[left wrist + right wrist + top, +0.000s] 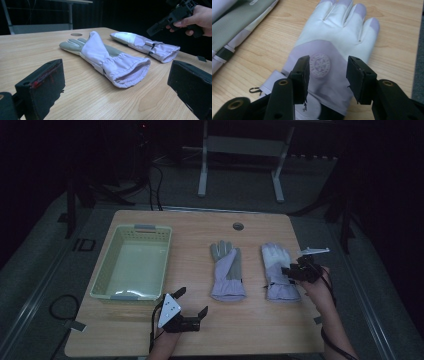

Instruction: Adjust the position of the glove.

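- High view: a light wooden table (pixel 200 335) is standing on a grey floor in a dark room, with a white table frame (pixel 240 160) standing beyond its far edge. A pale green basket (pixel 116 292) is sitting on the left part of the table, close to the left edge. Two gloves are lying palm-flat right of centre: the left glove (pixel 227 270), grey and lilac, and the right glove (pixel 279 270), white and lilac, a bare strip of wood lying between them. The left gripper (pixel 192 302) is resting near the front edge, just off the basket's near right corner, its jaws standing wide apart with nothing between them. The right gripper (pixel 290 271) is hovering over the right glove's cuff end, close to the right edge.
- Left gripper view: the left glove (pixel 110 60) is showing its open elastic cuff facing the camera, something the high view is not giving. The right glove (pixel 147 45) is lying farther off, with the right gripper (pixel 160 25) raised above it in a hand (pixel 195 18). Bare wood is stretching between the jaws and the near cuff.
- Right gripper view: the right glove (pixel 337 37) is showing a round embossed badge on its back. The jaws are standing partly open above the cuff, gripping nothing. The table's right edge is running just beside the glove's fingers.
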A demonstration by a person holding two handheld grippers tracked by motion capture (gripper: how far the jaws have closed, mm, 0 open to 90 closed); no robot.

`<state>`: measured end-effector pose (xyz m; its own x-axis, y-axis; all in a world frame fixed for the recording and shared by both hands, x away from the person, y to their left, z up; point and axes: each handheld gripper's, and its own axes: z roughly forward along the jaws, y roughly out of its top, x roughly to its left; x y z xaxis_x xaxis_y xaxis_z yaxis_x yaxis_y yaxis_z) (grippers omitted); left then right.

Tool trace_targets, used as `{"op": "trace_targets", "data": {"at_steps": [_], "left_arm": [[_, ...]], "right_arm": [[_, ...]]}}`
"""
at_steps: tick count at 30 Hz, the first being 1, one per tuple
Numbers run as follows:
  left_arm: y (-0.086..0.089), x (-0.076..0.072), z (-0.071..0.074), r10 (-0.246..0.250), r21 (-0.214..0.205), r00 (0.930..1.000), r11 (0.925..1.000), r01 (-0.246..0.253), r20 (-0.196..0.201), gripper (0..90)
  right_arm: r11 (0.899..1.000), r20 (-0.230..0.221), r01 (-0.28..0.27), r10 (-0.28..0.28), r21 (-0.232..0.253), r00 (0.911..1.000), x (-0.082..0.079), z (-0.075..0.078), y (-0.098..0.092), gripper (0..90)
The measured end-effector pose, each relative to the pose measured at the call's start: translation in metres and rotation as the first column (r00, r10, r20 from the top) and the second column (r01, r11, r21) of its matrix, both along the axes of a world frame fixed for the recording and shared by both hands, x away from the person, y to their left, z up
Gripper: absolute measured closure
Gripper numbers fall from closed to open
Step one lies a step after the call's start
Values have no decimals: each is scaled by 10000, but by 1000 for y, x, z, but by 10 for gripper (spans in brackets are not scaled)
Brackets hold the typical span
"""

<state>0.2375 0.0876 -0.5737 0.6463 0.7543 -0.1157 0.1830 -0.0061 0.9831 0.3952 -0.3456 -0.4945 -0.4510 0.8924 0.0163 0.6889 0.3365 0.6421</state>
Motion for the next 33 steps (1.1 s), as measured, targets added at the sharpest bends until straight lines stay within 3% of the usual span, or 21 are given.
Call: {"op": "trace_targets", "data": {"at_steps": [6, 15, 21, 29, 33], "left_arm": [[1, 0, 0, 1, -48, 10000, 10000, -1, 31, 11], [2, -1, 0, 8, -116, 10000, 9999, -8, 32, 11], [2, -2, 0, 62, -57, 10000, 10000, -62, 78, 11], [1, -3, 0, 127, -2, 9998, 9999, -127, 133, 11], [1, -3, 0, 137, 46, 9998, 9999, -137, 136, 11]], "right_arm": [[9990, -39, -397, 398, 185, 9992, 3, -4, 3, 516], [9988, -786, -475, 481, 93, 9958, 15, -33, 8, 522], [9974, -690, -718, 720, 58, 9950, 13, -37, 9, 635], [9988, -351, -267, 282, 421, 9990, 6, -39, 10, 731], [9996, -155, 114, -110, 268, 9998, 1, -33, 13, 780]]}}
